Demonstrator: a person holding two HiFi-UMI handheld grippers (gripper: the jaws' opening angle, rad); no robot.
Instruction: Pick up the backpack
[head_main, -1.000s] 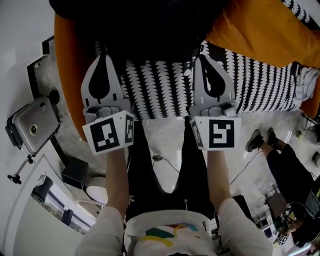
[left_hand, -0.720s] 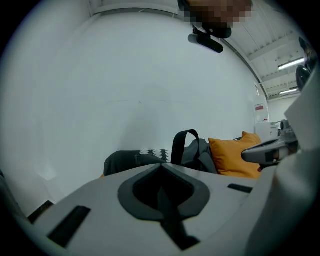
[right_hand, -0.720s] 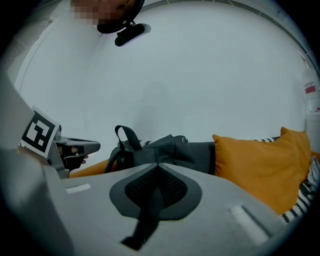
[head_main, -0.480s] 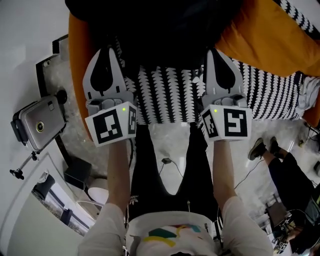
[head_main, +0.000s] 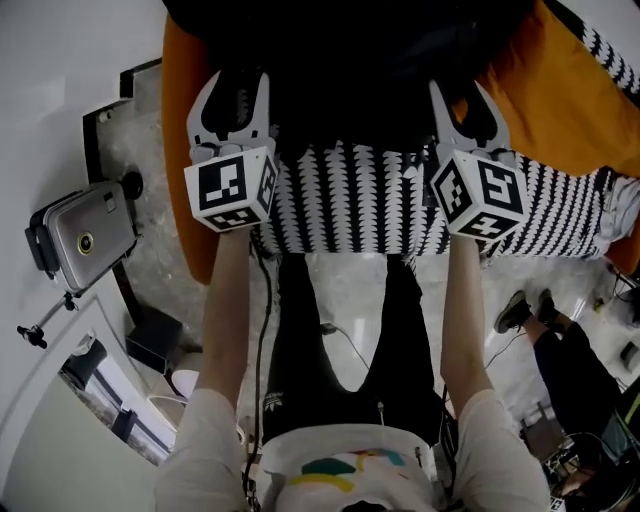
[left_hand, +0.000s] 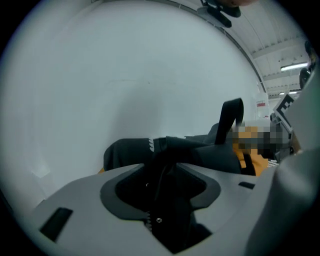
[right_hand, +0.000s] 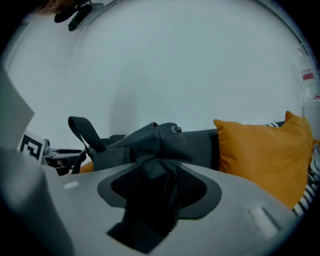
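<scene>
The black backpack (head_main: 350, 50) lies on a bed at the top of the head view, against a white wall. My left gripper (head_main: 236, 88) reaches its left part and my right gripper (head_main: 464, 98) its right part. Both pairs of jaws have just been opening and now stand spread apart. Dark backpack fabric (left_hand: 200, 150) lies between the jaws of the left gripper (left_hand: 162, 172), which do not visibly press on it. In the right gripper view, bunched fabric (right_hand: 150, 142) likewise sits inside the right gripper (right_hand: 152, 192). A carry loop (right_hand: 82, 131) stands up from the backpack.
The bed has a black-and-white patterned cover (head_main: 350, 200) and orange pillows (head_main: 565, 110), one close to the backpack's right (right_hand: 262, 150). A silver case (head_main: 85, 235) stands on the floor at the left. Another person's legs and shoes (head_main: 525, 310) are at the right.
Both grippers have moved forward onto the backpack. Their jaws, shut before, have spread apart, and backpack fabric now lies between them.
</scene>
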